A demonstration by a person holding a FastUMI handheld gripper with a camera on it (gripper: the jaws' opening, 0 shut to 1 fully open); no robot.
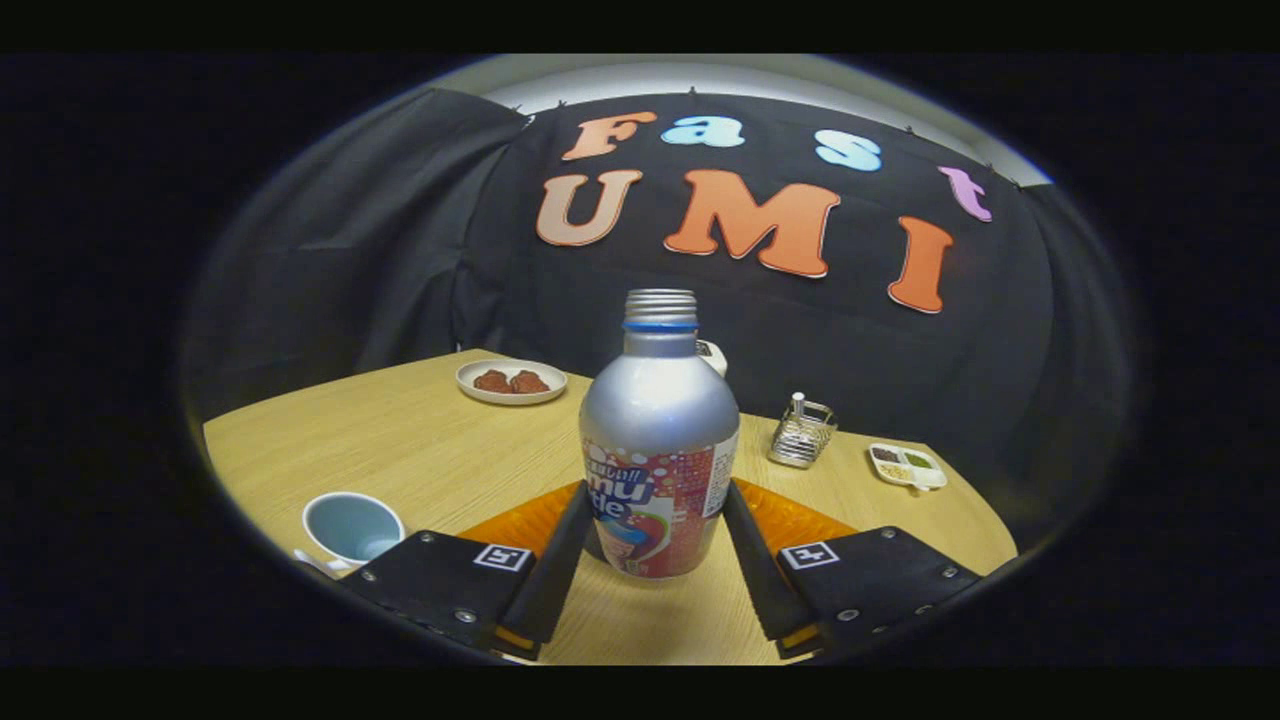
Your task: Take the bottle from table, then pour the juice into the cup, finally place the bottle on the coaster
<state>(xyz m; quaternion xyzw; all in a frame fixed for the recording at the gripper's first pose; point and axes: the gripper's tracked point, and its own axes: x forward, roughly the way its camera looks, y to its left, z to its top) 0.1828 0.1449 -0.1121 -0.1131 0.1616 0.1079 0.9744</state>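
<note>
Now: hand-held gripper (655, 535) pinching the bottle, which is upright.
Both fingers press the labelled lower body of the uncapped silver aluminium bottle (658, 440), low on the wooden counter (400, 450); pale blue cup (352, 527) beside; orange coaster (800, 520) just beyond, likely next target.

The bottle (659, 450) hides most of the orange coaster (790, 520) and something pale behind its shoulder (713, 355); the cup (352, 528) is cut off.
</note>
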